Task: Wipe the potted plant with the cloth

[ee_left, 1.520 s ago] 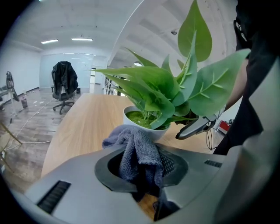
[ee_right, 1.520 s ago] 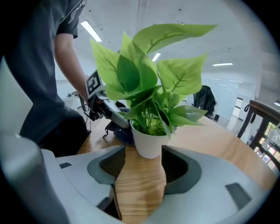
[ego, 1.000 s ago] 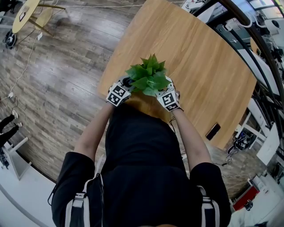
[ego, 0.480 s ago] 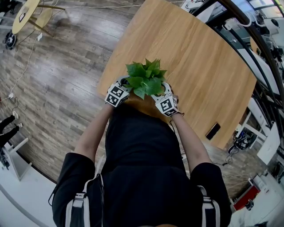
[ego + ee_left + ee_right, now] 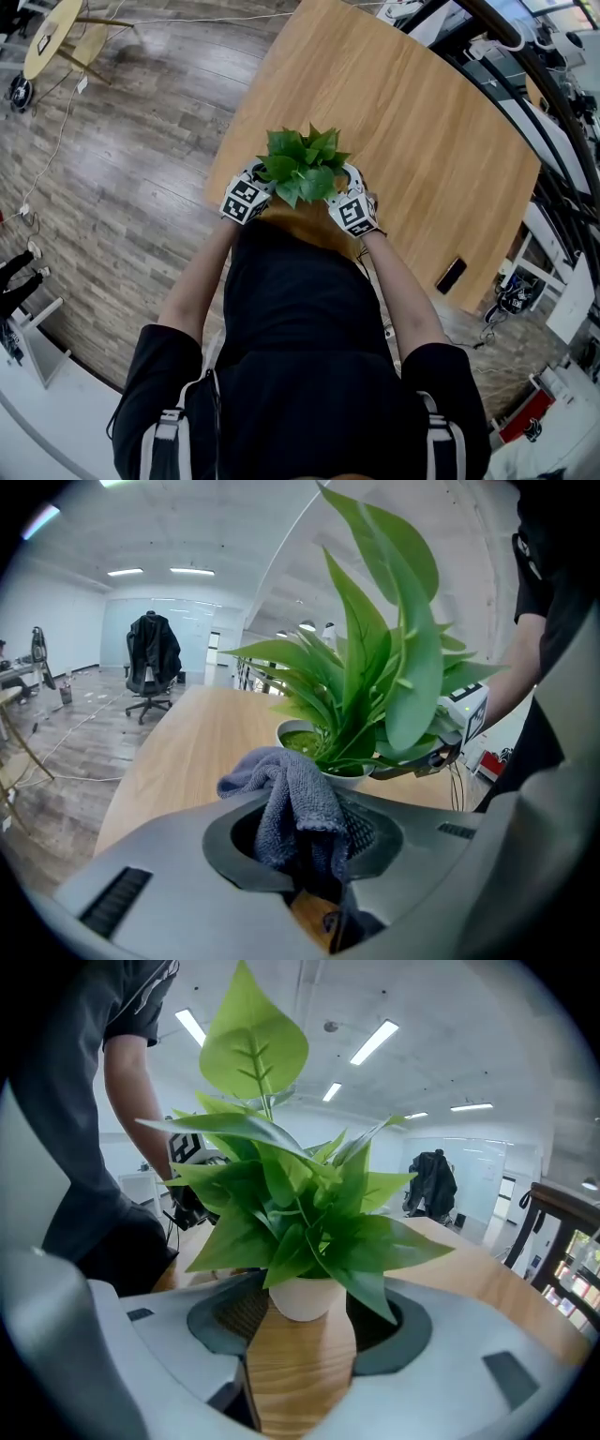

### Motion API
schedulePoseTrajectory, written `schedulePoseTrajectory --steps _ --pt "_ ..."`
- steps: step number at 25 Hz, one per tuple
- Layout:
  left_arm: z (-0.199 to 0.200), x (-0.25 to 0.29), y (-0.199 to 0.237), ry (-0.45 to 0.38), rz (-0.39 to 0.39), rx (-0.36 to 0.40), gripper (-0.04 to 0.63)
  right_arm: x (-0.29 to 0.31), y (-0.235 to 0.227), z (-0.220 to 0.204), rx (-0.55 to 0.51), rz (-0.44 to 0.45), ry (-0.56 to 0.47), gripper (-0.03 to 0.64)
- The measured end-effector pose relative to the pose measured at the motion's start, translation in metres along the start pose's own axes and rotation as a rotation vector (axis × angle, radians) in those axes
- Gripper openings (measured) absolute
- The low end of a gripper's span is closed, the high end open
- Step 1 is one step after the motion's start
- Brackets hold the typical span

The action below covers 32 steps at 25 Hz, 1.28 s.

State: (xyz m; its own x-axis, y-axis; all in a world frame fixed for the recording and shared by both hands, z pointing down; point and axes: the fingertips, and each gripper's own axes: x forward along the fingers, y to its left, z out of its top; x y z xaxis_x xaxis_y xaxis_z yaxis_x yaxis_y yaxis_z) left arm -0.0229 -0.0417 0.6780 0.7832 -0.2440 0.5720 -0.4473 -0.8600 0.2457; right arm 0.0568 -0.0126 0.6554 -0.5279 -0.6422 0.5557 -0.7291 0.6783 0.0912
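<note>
A potted plant point(image 5: 300, 164) with broad green leaves stands near the front edge of the wooden table point(image 5: 422, 141). Its white pot point(image 5: 302, 1297) sits between the jaws of my right gripper point(image 5: 305, 1305), which is shut on the pot's sides. My left gripper point(image 5: 300, 829) is shut on a grey cloth point(image 5: 291, 799), which bunches up just in front of the pot point(image 5: 330, 772) and under the lowest leaves. In the head view the left gripper point(image 5: 249, 194) and right gripper point(image 5: 349, 204) flank the plant, their fingertips hidden under the leaves.
A black phone point(image 5: 450, 276) lies near the table's right front edge. Wooden floor lies to the left of the table. An office chair point(image 5: 150, 663) stands far off behind the table.
The plant and both grippers have shifted slightly left and away from my body. The left gripper with the cloth stays close against the plant's left side.
</note>
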Motion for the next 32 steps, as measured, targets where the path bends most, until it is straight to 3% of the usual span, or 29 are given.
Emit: schedulePoseTrajectory --steps 4,8,14,20,25,32 --pt "-0.003 -0.001 -0.014 0.009 -0.034 0.02 0.112 -0.001 -0.001 -0.002 0.019 -0.018 -0.008 0.242" --pt "-0.01 -0.005 -0.026 0.006 -0.06 -0.007 0.112 0.002 0.0 0.002 0.013 -0.026 -0.002 0.242" --pt "-0.003 -0.005 -0.016 -0.032 -0.03 -0.077 0.112 -0.002 0.014 0.0 -0.004 -0.011 0.01 0.242" --pt "-0.005 -0.011 -0.002 -0.018 -0.012 -0.043 0.113 -0.009 0.04 -0.005 0.017 0.03 0.02 0.242" --pt "-0.006 -0.008 0.001 -0.014 -0.003 -0.045 0.114 -0.009 0.012 -0.01 0.024 -0.017 0.022 0.242" --pt "-0.003 -0.002 -0.019 -0.005 -0.032 -0.052 0.114 -0.002 0.001 0.0 0.035 -0.005 0.007 0.242"
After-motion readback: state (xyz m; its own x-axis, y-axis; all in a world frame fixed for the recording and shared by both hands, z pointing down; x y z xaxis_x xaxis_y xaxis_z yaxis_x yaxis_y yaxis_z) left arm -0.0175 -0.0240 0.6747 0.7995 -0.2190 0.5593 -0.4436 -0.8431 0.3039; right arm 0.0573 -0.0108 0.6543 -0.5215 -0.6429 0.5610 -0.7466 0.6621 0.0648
